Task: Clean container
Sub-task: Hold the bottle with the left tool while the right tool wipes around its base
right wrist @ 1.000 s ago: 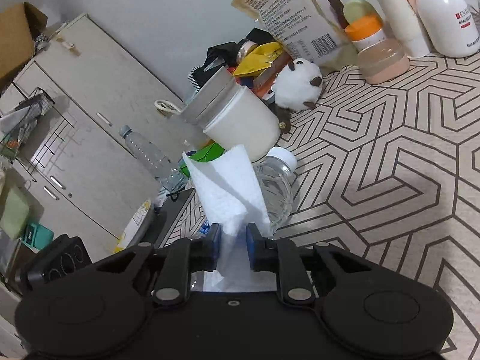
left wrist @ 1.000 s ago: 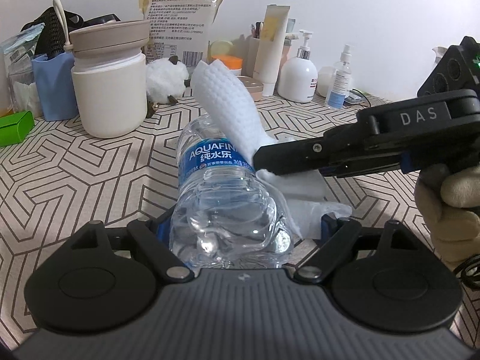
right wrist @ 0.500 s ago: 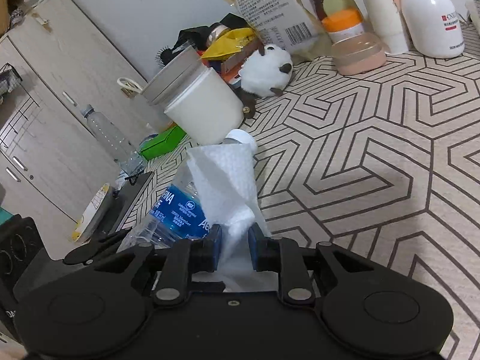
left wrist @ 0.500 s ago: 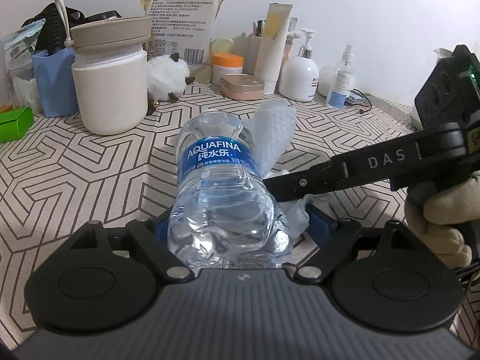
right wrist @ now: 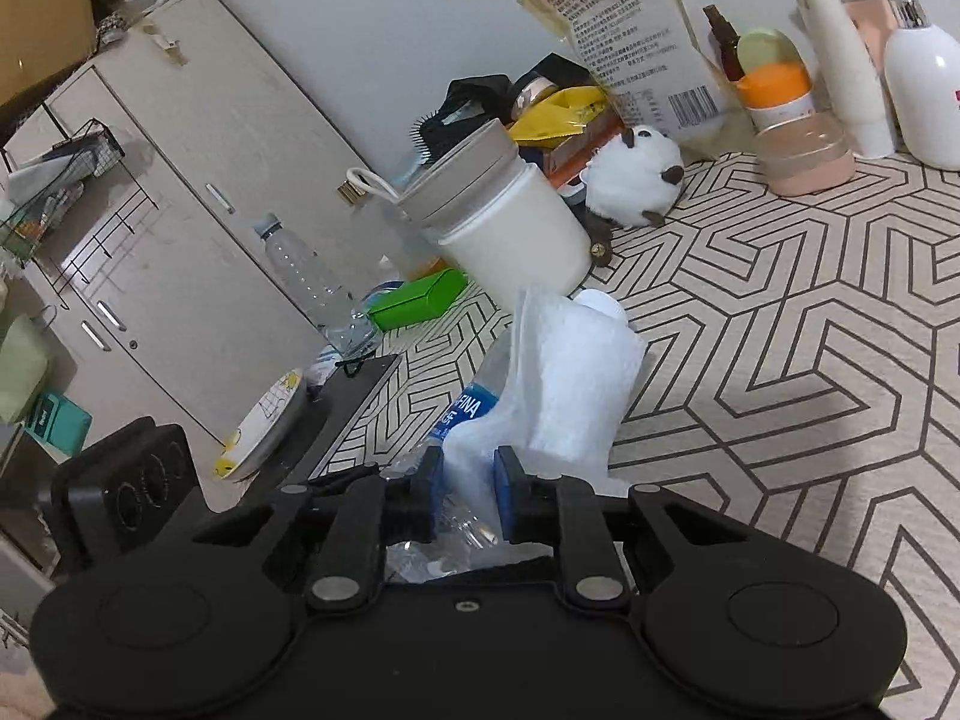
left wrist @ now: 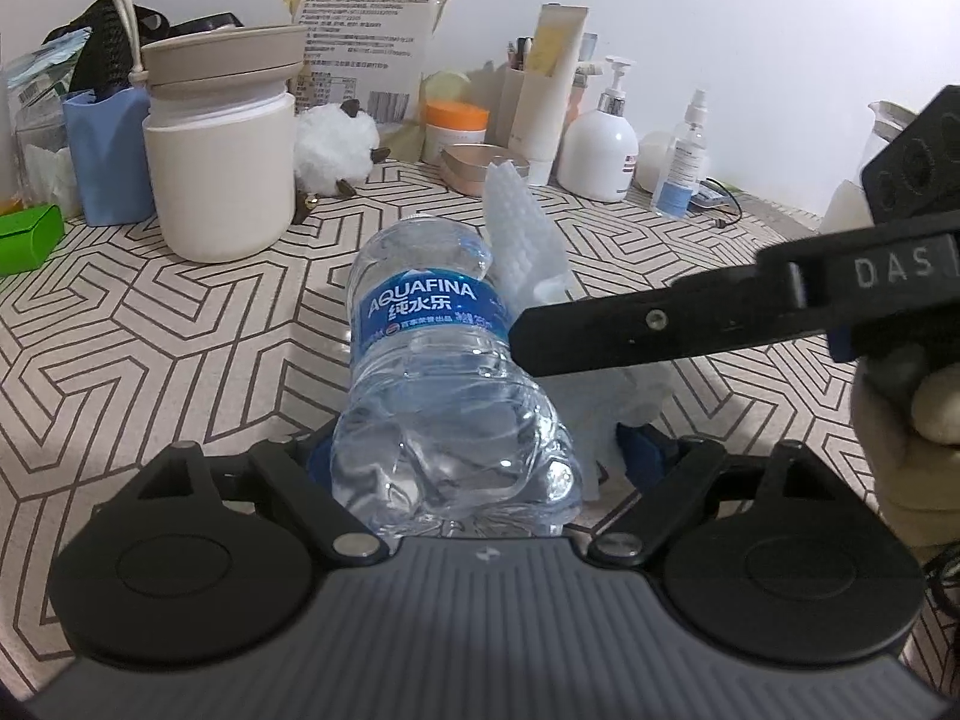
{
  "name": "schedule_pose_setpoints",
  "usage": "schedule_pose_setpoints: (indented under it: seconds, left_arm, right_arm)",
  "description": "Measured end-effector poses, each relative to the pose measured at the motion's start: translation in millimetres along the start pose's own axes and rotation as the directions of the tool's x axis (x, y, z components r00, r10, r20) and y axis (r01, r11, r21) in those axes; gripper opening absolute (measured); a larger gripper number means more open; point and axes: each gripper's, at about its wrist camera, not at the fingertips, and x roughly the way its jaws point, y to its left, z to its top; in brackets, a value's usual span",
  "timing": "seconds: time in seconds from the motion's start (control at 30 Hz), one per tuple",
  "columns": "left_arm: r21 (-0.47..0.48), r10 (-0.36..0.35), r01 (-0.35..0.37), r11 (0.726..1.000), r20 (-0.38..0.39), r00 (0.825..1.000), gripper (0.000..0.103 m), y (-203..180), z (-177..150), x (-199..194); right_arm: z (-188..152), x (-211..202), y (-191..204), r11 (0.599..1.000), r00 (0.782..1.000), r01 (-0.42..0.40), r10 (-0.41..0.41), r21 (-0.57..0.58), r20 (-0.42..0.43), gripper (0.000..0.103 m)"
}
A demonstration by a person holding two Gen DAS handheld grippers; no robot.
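Observation:
A clear Aquafina water bottle [left wrist: 432, 372] with a blue label lies base-first between the fingers of my left gripper [left wrist: 480, 459]. Those jaws are opening. The left pad sits at the bottle's side, and a gap with some towel in it shows at the right pad. My right gripper [right wrist: 468, 480] is shut on a white paper towel [right wrist: 570, 378]. It reaches in from the right [left wrist: 540, 339] and presses the towel [left wrist: 522, 240] against the bottle's right side by the label. The bottle's white cap [right wrist: 600, 303] peeks out behind the towel.
A white jar with a beige lid [left wrist: 222, 180] stands at the back left, beside a plush sheep [left wrist: 336, 150] and a green box [left wrist: 24, 234]. Lotion bottles and tubes [left wrist: 600, 150] line the back wall. A gloved hand [left wrist: 900, 420] holds the right gripper. The patterned tabletop [left wrist: 150, 330] spreads to the left.
The right gripper dipped low beside the bottle, then rose again. The towel, earlier draped over the bottle's neck, now stands at its right shoulder. The bottle stayed put.

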Motion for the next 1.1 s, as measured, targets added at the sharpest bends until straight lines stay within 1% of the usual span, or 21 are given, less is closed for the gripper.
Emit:
schedule_pose_setpoints:
  seconds: [0.07, 0.13, 0.27, 0.4, 0.47, 0.53, 0.6, 0.63, 0.67, 0.9, 1.03, 1.1]
  left_arm:
    - [-0.004, 0.0, 0.0, 1.0, -0.001, 1.0, 0.088, 1, 0, 0]
    - [-0.005, -0.002, 0.002, 1.0, 0.0, 1.0, 0.088, 1, 0, 0]
    - [-0.009, -0.002, 0.002, 1.0, 0.0, 1.0, 0.088, 2, 0, 0]
    - [-0.014, -0.009, 0.009, 1.0, 0.004, 1.0, 0.088, 2, -1, -1]
    - [-0.013, -0.011, 0.011, 1.0, 0.006, 1.0, 0.088, 2, 0, -1]
    - [-0.004, -0.018, 0.018, 1.0, 0.015, 1.0, 0.088, 1, -1, -3]
    - [0.0, -0.014, 0.014, 1.0, 0.018, 1.0, 0.088, 1, -2, -4]
    - [-0.005, -0.015, 0.015, 1.0, 0.016, 1.0, 0.088, 1, -1, -4]
    - [-0.011, -0.017, 0.017, 1.0, 0.015, 1.0, 0.088, 2, -1, -4]
    - [-0.015, -0.024, 0.024, 1.0, 0.018, 1.0, 0.088, 4, -1, -4]
    - [-0.002, -0.025, 0.025, 1.0, 0.024, 0.999, 0.088, 2, -2, -5]
    - [-0.001, -0.027, 0.027, 1.0, 0.025, 0.999, 0.088, 2, -2, -5]
  right_arm:
    - [1, 1, -4, 1.0, 1.0, -0.001, 0.001, 0.013, 0.001, 0.027]
    - [2, 3, -9, 0.999, 1.0, -0.004, 0.004, 0.034, 0.001, 0.029]
    - [3, 6, -14, 0.997, 0.999, 0.043, -0.043, 0.059, 0.0, 0.029]
    - [4, 12, -22, 0.996, 0.999, 0.051, -0.051, 0.076, -0.004, 0.029]
    - [4, 12, -17, 0.996, 0.998, 0.061, -0.061, 0.072, -0.004, 0.029]
    - [4, 13, -16, 0.995, 0.999, 0.034, -0.034, 0.095, -0.003, 0.029]
    - [4, 14, -17, 0.991, 1.0, -0.03, 0.029, 0.128, 0.007, 0.029]
    - [2, 14, -19, 0.989, 0.998, -0.061, 0.061, 0.137, 0.009, 0.033]
    - [1, 15, -19, 0.988, 0.997, -0.079, 0.079, 0.136, 0.01, 0.033]
    - [-1, 13, -9, 0.99, 0.996, -0.089, 0.087, 0.105, 0.017, 0.033]
    - [0, 13, -12, 0.985, 0.989, -0.144, 0.143, 0.089, 0.025, 0.032]
    - [-1, 13, -9, 0.987, 0.989, -0.145, 0.144, 0.066, 0.025, 0.032]
